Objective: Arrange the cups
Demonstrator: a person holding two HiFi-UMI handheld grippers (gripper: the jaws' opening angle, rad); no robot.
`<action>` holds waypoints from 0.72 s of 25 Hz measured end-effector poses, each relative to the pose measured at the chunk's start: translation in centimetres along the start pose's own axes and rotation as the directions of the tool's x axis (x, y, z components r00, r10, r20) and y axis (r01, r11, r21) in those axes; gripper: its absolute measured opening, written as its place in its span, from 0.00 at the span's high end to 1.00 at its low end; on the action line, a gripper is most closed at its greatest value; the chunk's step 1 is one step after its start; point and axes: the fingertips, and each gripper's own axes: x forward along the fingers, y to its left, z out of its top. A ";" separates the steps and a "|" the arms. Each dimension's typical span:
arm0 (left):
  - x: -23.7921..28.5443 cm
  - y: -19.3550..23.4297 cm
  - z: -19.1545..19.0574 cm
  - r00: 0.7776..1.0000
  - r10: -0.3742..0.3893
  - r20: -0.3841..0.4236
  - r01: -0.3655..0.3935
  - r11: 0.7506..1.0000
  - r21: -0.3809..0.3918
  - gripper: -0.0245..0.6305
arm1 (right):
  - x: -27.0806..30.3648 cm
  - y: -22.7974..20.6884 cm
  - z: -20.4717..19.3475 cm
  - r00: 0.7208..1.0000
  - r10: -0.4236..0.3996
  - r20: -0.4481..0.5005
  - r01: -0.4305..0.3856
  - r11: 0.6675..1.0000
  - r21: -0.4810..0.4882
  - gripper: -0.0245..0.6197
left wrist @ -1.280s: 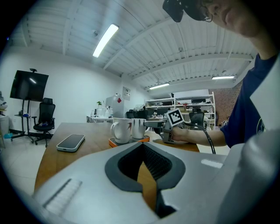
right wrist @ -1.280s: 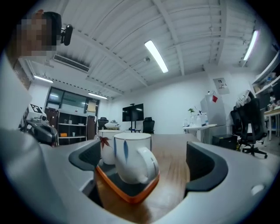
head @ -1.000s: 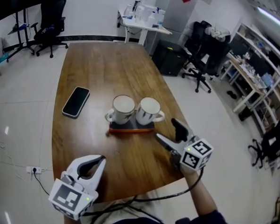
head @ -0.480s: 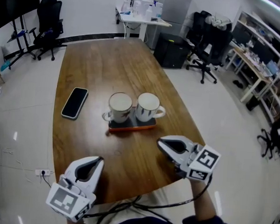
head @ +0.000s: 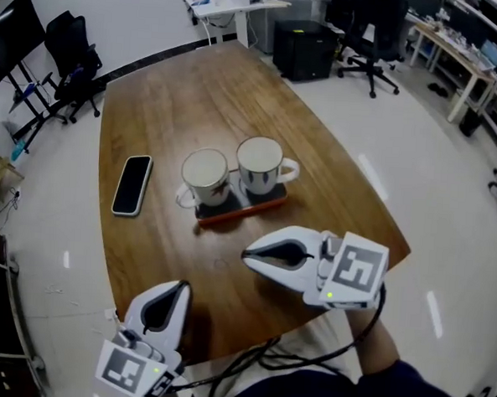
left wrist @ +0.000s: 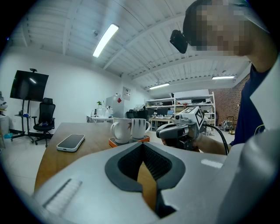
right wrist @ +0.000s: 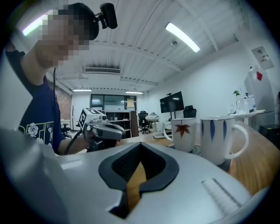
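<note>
Two white mugs stand side by side on a small orange-edged tray (head: 246, 205) in the middle of the wooden table. The left mug (head: 204, 174) bears a red leaf (right wrist: 183, 134); the right mug (head: 259, 163) has blue stripes (right wrist: 218, 139), its handle pointing right. My right gripper (head: 247, 255) hovers just in front of the tray, pointing left, shut and empty. At the table's near edge my left gripper (head: 176, 291) is also shut with nothing in it. In the left gripper view both mugs (left wrist: 121, 130) stand ahead of its jaws, with the right gripper (left wrist: 181, 130) beside them.
A phone (head: 132, 185) lies face up left of the tray. The table (head: 187, 106) stretches away behind the mugs. Office chairs, desks and shelves stand around the room. Cables trail from both grippers over the near edge.
My right gripper's jaws have gone from open to shut. It drew back from the tray and swung round to point left. The left gripper stayed put.
</note>
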 end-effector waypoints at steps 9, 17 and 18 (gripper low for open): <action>-0.3 1.1 -0.3 0.997 0.072 -0.006 -0.072 0.997 -0.014 0.96 | 0.1 0.3 -0.4 1.000 0.015 -0.011 -0.015 1.000 0.008 0.96; 0.0 1.5 -0.4 0.996 0.088 -0.012 -0.088 0.996 -0.015 0.96 | -0.7 -0.6 -0.7 0.998 -0.058 -0.009 0.058 0.998 0.017 0.96; 0.0 1.5 -0.4 0.996 0.088 -0.012 -0.088 0.996 -0.014 0.96 | -0.7 -0.5 -0.7 0.999 -0.054 -0.007 0.054 0.998 0.018 0.96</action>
